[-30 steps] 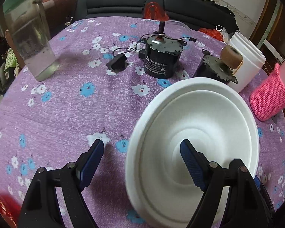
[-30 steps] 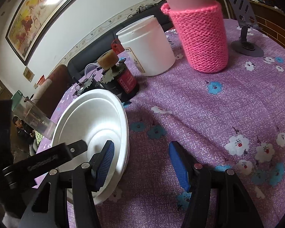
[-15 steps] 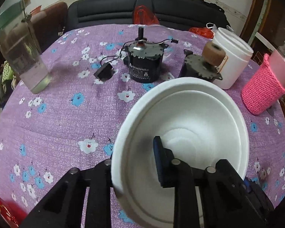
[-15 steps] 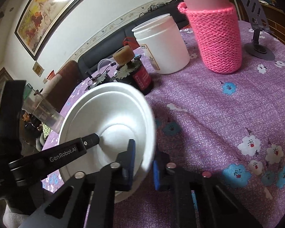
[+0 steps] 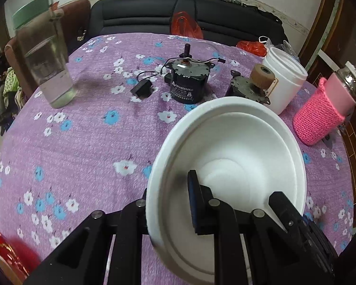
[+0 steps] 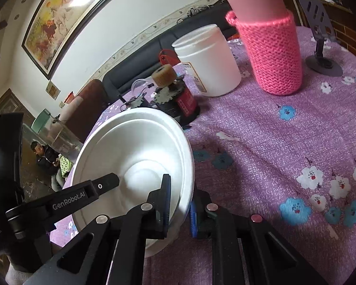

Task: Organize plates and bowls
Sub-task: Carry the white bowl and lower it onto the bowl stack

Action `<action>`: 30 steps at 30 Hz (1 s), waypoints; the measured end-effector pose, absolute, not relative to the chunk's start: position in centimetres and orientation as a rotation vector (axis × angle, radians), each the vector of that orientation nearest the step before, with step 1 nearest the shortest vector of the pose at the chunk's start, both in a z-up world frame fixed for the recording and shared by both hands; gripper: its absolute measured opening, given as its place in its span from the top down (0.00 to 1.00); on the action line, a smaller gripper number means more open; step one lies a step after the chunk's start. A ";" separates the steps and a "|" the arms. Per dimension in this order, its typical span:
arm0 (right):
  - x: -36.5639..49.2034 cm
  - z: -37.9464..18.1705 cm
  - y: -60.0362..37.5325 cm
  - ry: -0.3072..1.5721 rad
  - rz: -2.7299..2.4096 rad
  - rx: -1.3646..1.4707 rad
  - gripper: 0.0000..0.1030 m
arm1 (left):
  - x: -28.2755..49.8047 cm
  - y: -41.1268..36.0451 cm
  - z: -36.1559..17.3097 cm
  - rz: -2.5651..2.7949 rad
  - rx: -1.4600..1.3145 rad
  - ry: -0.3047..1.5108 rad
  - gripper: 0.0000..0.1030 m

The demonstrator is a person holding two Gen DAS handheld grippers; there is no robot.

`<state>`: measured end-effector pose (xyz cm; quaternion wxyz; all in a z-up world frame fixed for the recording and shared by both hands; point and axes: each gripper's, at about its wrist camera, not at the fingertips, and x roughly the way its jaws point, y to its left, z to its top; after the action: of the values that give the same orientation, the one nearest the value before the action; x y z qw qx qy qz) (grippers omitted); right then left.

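A stack of white foam bowls (image 5: 235, 156) is held tilted above the purple flowered tablecloth (image 5: 87, 147). My left gripper (image 5: 168, 204) is shut on the stack's left rim, one finger inside and one outside. My right gripper (image 6: 180, 204) is shut on the right rim of the same bowls (image 6: 140, 152). The left gripper's finger (image 6: 83, 192) shows inside the bowl in the right wrist view. How many bowls are nested I cannot tell.
On the table stand a glass jar of water (image 5: 45, 59), two black motors (image 5: 187, 83), a small black adapter (image 5: 142, 89), a white plastic jar (image 5: 284, 80), a pink knitted bottle (image 5: 320, 118) and a phone stand (image 6: 320, 47). A black sofa (image 5: 178, 16) is behind.
Both grippers went from open around the bowl rims to shut on them. The bowls have since been lifted and tilted, and both views have risen slightly.
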<state>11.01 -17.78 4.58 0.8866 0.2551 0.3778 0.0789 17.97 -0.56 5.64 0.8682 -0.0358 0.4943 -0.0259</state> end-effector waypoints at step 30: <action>-0.9 9.9 -13.2 0.723 0.262 0.465 0.85 | 2.9 5.2 9.8 -0.087 -0.209 0.897 0.84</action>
<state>-0.94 -13.18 9.89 0.9007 0.2250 0.3493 0.1266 2.89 5.21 9.78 0.8950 -0.1010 0.4325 -0.0418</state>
